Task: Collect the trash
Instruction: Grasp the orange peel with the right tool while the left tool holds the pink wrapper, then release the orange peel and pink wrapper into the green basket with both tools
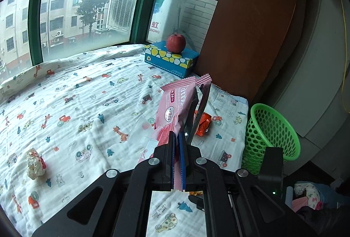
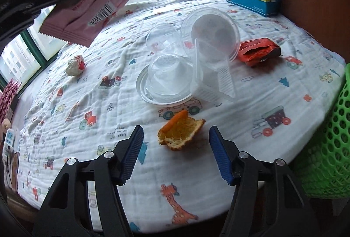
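The table (image 2: pixel 240 105), draped in a white cloth printed with cars and giraffes, filled both views. At its 3 o'clock edge stood a green mesh basket (image 1: pixel 271 134), cut off by the frame in the right wrist view. A blue tissue box (image 1: pixel 170 57) sat at 12 o'clock with a red apple (image 1: pixel 176 43) on top.

The left gripper (image 1: pixel 177 160) was pinched tight on a pink snack wrapper (image 1: pixel 175 110), held above the cloth with its long axis running away toward 12 o'clock; its near end was hidden between the blue pads. Seen from the right wrist, the same wrapper hung at 10 o'clock, barcode side showing.

Clear plastic cups and lids (image 2: pixel 188 62) lay clustered mid-table (their edges hard to separate). A torn red packet (image 2: pixel 258 51) lay at 2 o'clock.

The right gripper (image 2: pixel 176 149) was spread wide, an orange peel (image 2: pixel 179 132) lying between its tips, untouched. A crumpled paper ball (image 2: pixel 75 65) sat at 10 o'clock.
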